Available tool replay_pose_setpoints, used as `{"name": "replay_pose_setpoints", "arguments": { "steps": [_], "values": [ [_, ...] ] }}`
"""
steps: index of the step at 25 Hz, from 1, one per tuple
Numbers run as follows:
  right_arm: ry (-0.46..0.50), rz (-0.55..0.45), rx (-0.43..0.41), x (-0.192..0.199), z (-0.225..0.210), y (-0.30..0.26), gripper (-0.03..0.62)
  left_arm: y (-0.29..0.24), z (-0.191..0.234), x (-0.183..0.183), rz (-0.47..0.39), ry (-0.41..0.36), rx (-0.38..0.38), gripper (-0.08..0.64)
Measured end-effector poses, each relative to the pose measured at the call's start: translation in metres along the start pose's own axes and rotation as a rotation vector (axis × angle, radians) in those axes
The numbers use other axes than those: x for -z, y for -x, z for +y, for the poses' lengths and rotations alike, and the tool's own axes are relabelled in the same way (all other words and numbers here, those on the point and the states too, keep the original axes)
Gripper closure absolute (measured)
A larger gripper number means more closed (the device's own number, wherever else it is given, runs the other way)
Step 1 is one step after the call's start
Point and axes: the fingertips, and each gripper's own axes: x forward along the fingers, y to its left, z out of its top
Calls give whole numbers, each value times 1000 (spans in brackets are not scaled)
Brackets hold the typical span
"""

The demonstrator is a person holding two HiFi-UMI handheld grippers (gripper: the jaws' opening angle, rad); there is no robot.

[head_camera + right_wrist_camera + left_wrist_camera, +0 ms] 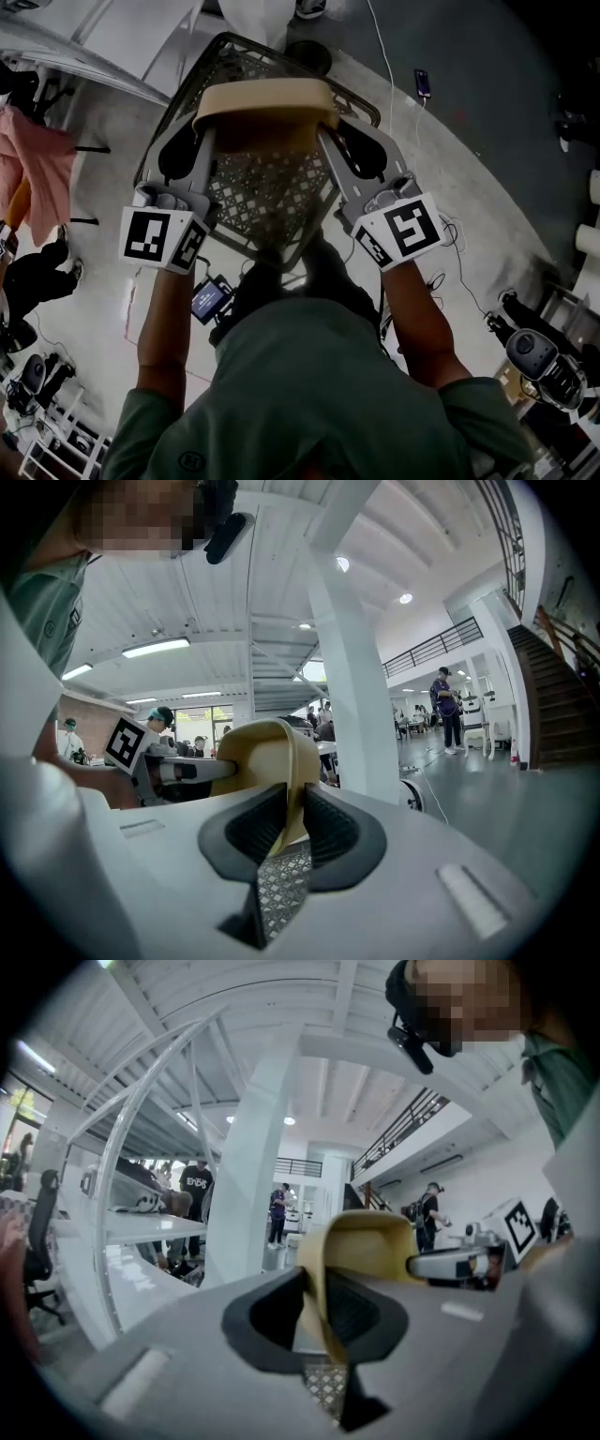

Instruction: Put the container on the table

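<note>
The container (265, 103) is a dark lattice basket with a tan rim, held up in the air in front of the person. My left gripper (202, 127) is shut on the rim's left end and my right gripper (330, 127) on its right end. In the left gripper view the tan rim (361, 1241) runs between the dark pads of the left gripper (314, 1312). The right gripper view shows the same rim (267, 752) pinched in the right gripper (291, 827). Lattice mesh (281, 883) shows below the jaws.
A white table surface (122, 37) lies beyond the basket at the upper left. A phone on a cable (424, 82) lies on the grey floor. White pillars (253, 1176) (352, 667) stand ahead. People stand in the background, and equipment (539, 356) sits at the lower right.
</note>
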Motion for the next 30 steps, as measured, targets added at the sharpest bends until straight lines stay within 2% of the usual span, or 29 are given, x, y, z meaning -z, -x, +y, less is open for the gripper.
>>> {"name": "replay_pose_setpoints", "arguments": {
  "steps": [12, 30],
  "values": [
    [-115, 87, -4, 76, -55, -56, 532, -63, 39, 72, 132, 61, -13, 511],
    [-272, 262, 56, 229, -140, -125, 540, -158, 86, 228, 358, 145, -22, 510]
  ]
}}
